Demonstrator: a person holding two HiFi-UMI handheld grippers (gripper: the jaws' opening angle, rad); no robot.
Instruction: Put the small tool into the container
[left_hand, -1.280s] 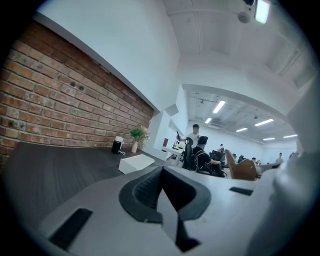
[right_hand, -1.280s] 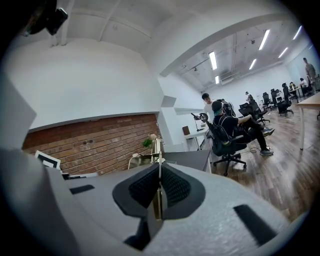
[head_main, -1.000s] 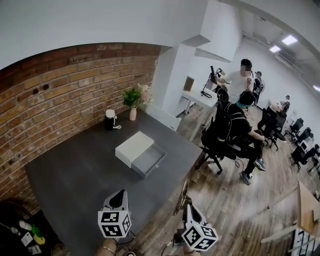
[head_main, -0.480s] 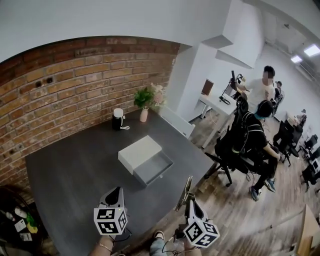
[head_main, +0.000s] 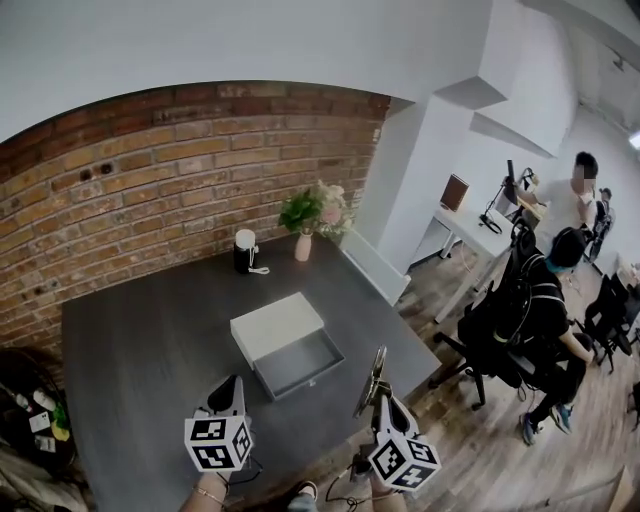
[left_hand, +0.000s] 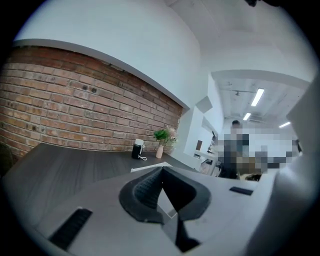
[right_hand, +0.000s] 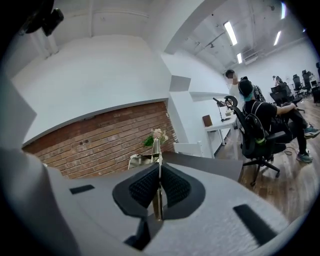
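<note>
Red brick wall behind dark table; wooden floor, white pillar

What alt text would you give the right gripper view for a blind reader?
The right gripper has its jaws shut on a thin, metallic small tool, upright between them. Beyond lie a dark table, a brick wall and a seated person at right.

The dark grey bench carried three things. Near its middle sat a white container with its grey drawer pulled open toward the near edge. At the far edge stood a small black-and-white device and, near it, a vase of flowers.
</note>
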